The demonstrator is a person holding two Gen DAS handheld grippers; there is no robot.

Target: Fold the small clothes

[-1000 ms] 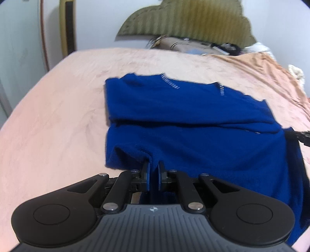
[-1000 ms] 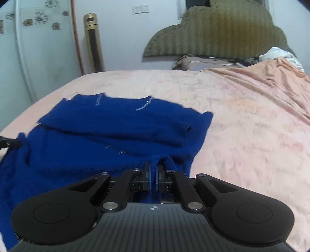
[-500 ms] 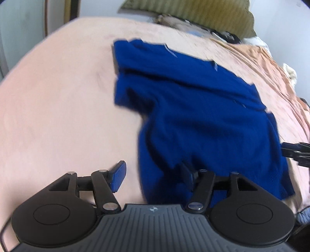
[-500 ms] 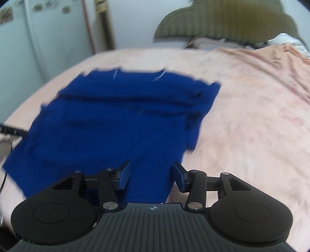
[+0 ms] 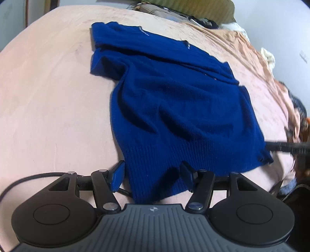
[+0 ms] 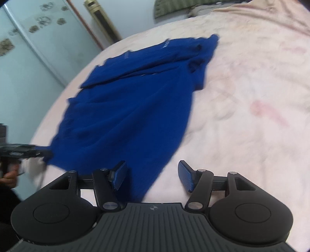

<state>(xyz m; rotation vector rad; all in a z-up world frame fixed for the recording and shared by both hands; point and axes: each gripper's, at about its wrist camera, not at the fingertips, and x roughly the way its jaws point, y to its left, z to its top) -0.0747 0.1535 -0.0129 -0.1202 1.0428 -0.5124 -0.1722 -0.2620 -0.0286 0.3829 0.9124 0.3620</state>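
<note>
A blue knit sweater (image 5: pixel 174 97) lies spread on the pink bed sheet (image 5: pixel 48 97), its sleeves folded across the top. Its ribbed hem reaches toward me and lies between the fingers of my left gripper (image 5: pixel 153 174), which is open, with the pads clear of the cloth. In the right wrist view the sweater (image 6: pixel 131 106) runs up and to the left. My right gripper (image 6: pixel 153 176) is open and its jaws are opening. The hem's corner lies under the gap near the left pad (image 6: pixel 120 174), untouched. Each gripper shows at the other view's edge.
An olive headboard (image 5: pixel 193 7) and piled things stand at the bed's far end. A black cable (image 5: pixel 29 178) trails over the sheet at my left gripper. A pale cupboard door (image 6: pixel 29 58) and a gold upright unit (image 6: pixel 102 25) stand beyond the bed. A hand (image 6: pixel 9 174) shows at the left edge.
Both grippers were shut on the sweater's hem and have opened and let it go. The hem now lies flat on the sheet, and both grippers have drawn back and tilted down.
</note>
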